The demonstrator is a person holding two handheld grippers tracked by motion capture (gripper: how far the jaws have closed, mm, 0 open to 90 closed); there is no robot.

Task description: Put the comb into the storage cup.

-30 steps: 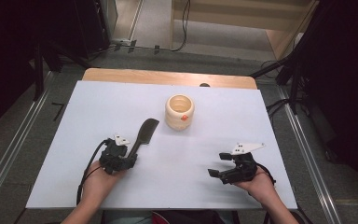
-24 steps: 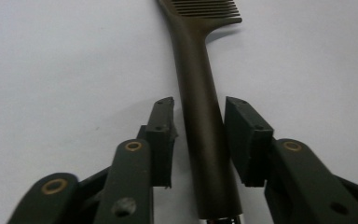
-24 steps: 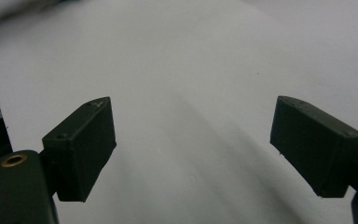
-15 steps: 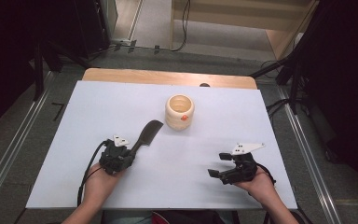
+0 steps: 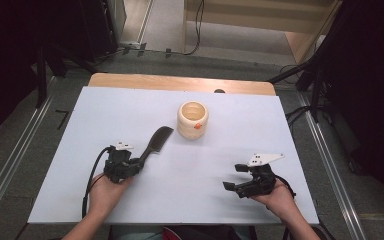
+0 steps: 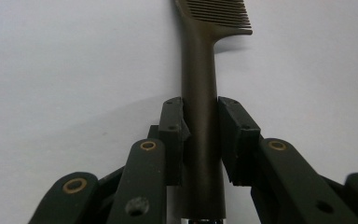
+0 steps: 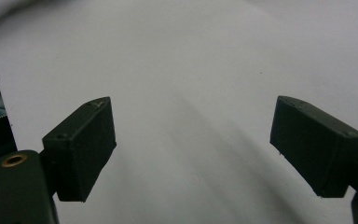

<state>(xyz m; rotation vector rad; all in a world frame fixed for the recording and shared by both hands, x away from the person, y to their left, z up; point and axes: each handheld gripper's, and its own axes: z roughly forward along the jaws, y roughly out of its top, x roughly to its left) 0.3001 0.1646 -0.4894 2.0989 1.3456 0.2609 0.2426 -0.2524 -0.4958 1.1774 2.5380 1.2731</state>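
— Tongs? Left gripper (image 5: 139,162) clamps the comb (image 5: 156,141) by its handle; right gripper (image 5: 236,177) gapes, holding nothing.

— And the comb's axis?

— Teeth point toward the wooden cup (image 5: 193,119), just short of it; left hand nearer.

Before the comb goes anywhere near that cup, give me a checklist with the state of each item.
1. Left gripper shut on the comb handle: ok, both pads press its sides.
2. Comb teeth point away from the hand, toward the cup: ok.
3. Cup upright, mouth open: ok.
4. Table between comb and cup bare: ok.
5. Right gripper open and holding nothing, off to the side: ok.
6. Cup's inside free of contents: cannot tell.
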